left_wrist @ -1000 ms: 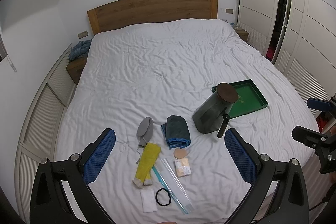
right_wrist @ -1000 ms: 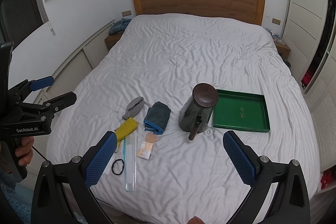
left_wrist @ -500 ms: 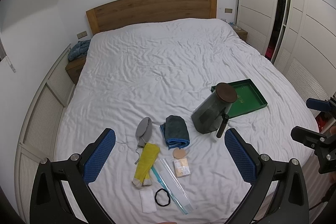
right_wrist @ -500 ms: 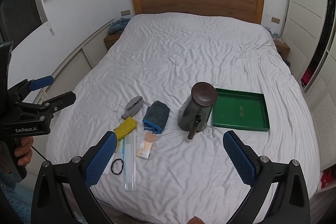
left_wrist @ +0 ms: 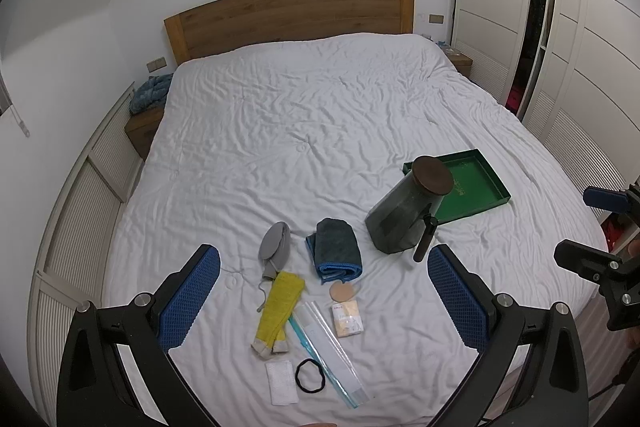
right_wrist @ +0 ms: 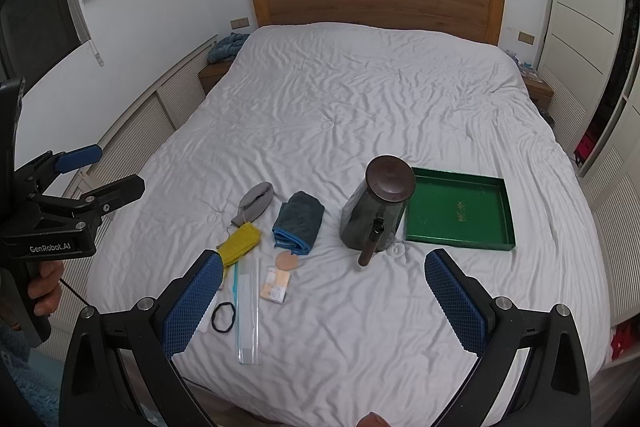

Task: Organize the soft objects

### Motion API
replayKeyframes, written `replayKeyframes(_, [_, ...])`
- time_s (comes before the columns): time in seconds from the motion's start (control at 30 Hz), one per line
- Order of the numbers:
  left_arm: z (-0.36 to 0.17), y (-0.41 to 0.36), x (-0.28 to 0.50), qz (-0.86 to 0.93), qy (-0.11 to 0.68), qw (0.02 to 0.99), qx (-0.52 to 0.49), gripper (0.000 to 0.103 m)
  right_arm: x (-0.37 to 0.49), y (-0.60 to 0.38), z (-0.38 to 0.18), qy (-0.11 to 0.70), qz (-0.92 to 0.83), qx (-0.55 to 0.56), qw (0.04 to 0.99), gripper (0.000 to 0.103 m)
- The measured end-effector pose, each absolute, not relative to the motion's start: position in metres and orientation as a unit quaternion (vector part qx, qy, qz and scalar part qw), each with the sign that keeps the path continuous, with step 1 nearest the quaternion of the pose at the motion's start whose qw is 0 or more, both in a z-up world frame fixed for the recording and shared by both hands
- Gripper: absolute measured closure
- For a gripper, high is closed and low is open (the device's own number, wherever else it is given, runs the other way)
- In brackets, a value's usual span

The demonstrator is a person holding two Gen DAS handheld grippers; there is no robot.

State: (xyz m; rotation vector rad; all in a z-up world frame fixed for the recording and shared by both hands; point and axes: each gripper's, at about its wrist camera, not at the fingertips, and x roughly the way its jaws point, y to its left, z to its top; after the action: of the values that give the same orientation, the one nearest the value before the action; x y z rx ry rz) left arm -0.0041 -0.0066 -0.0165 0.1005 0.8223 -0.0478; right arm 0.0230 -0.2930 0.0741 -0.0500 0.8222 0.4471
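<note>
Left wrist view: the left tool (left_wrist: pixel 324 293) hangs above the foot of the white bed (left_wrist: pixel 320 131), blue pads spread wide with nothing between them. Under it, a cluster of small things lies on the sheet. The folded blue-grey towel (left_wrist: pixel 336 251) sits at the centre, with the grey eye mask (left_wrist: pixel 274 245) just beside it at nine o'clock. The yellow cloth (left_wrist: pixel 278 311) lies at seven o'clock from the towel, its top end near the mask's strap. A clear zip bag (left_wrist: pixel 332 347) stretches at five o'clock from the yellow cloth, a black hair tie (left_wrist: pixel 309 375) touching its edge and a white pad (left_wrist: pixel 281 381) beside that. A round puff (left_wrist: pixel 341 291) and a small packet (left_wrist: pixel 347 319) sit below the towel. At three o'clock from the towel stands a dark jug (left_wrist: pixel 404 215) with a brown lid, and beyond it at two o'clock the green tray (left_wrist: pixel 486 179) lies on the sheet. From the right wrist, the right tool (right_wrist: pixel 322 293) is also wide and holds nothing, hovering over the same end of the bed.
</note>
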Motion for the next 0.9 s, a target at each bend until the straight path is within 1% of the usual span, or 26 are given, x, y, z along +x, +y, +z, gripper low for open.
replayKeyframes(0.33, [-0.024,-0.010,-0.006,-0.023,0.401,0.914,0.050,0.001,0.024,-0.292,0.073,0.398,0.216,-0.024,0.891,0.000])
replayKeyframes(0.47, [-0.038,-0.001,-0.003,-0.022,0.402,0.914,0.048,0.001,0.025,-0.290,0.071,0.399,0.218,-0.026,0.890,0.000])
replayKeyframes(0.9, [-0.032,0.003,0.002,-0.022,0.406,0.912,0.047,0.001,0.034,-0.284,0.068,0.402,0.220,-0.029,0.889,0.000])
